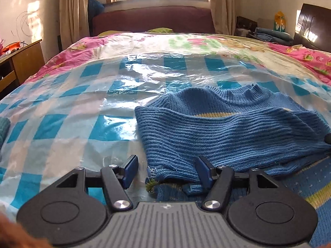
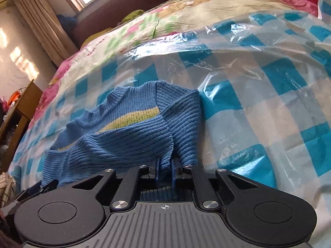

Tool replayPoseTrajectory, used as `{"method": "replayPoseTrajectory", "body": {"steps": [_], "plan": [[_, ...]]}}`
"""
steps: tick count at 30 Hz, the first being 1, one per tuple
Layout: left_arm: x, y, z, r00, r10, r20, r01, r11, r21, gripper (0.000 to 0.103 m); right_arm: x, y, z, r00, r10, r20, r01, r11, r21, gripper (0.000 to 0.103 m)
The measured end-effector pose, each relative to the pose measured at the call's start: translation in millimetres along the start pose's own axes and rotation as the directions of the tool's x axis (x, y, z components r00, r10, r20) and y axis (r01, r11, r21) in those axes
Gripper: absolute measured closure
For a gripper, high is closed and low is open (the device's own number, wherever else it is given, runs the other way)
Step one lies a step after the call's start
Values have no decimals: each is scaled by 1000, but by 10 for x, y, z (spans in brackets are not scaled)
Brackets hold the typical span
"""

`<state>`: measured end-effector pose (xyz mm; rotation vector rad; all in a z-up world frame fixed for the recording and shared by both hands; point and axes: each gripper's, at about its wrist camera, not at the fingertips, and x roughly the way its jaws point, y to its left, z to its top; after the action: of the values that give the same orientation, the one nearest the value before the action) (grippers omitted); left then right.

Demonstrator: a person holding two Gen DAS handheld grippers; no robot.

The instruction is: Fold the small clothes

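A small blue knit sweater (image 1: 227,128) with a yellow stripe lies on a blue-and-white checked plastic sheet (image 1: 72,113) on the bed. Its lower part is folded up toward the collar. My left gripper (image 1: 166,170) is open, its fingers straddling the sweater's near left corner. In the right wrist view the same sweater (image 2: 124,140) is bunched up, and my right gripper (image 2: 164,170) is shut on a fold of its knit edge, holding it slightly lifted.
The bed carries a pink floral quilt (image 1: 86,45) beyond the plastic sheet. A wooden desk (image 1: 18,62) stands at the left. A dark cabinet (image 1: 312,26) and folded cloth are at the right. A teal cloth (image 1: 4,128) lies at the left edge.
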<state>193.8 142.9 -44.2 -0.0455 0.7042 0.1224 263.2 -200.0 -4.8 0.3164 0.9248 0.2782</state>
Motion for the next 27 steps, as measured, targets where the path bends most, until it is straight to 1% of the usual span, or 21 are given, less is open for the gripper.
{"method": "replayPoseTrajectory", "body": {"steps": [3,5,7,10,13,15,17,20,21,22,23,24,25,27], "plan": [[-63,35,70,1000,-9,26,10,1000,-21,37,-71,55,36,999,-19,26,20,999,-38,87],[-72,35,112,999,-4,40,5,1000,-23,37,-104,62,38,999,-29,31,31,998,-52,87],[-30,28,125,1000,-2,22,2,1000,-19,37,-122,47,16,998,-49,25,50,997,-56,87],[64,12,82,999,16,-36,-16,1000,1,37,-194,15,-3,998,-52,37,53,998,-30,86],[-5,23,65,1000,5,-19,-5,1000,-1,37,-325,58,21,994,-60,91,64,997,-34,86],[-54,21,80,1000,3,0,-3,1000,-5,37,-377,152,26,991,-55,125,65,995,-73,86],[-72,7,109,1000,1,11,0,1000,-5,37,-366,247,13,989,-44,141,61,991,-115,85],[-9,-30,124,1000,14,-10,-14,1000,15,37,-214,318,10,992,-30,121,49,987,-152,85],[31,-43,115,999,25,-29,-24,999,28,37,-142,321,7,992,-49,114,67,984,-165,85],[73,-46,95,998,36,-47,-34,999,40,37,-60,307,0,991,-84,105,102,979,-176,85],[84,-34,75,998,31,-51,-29,999,40,36,24,272,-1,988,-127,87,141,974,-179,85],[75,-18,66,998,24,-50,-22,999,36,36,96,223,-6,987,-151,62,160,971,-175,85],[58,-1,65,999,20,-49,-19,999,32,36,116,181,-10,988,-145,49,152,975,-163,85],[-1,43,70,999,12,-34,-12,1000,16,36,34,185,0,990,-129,61,137,978,-155,85]]}}
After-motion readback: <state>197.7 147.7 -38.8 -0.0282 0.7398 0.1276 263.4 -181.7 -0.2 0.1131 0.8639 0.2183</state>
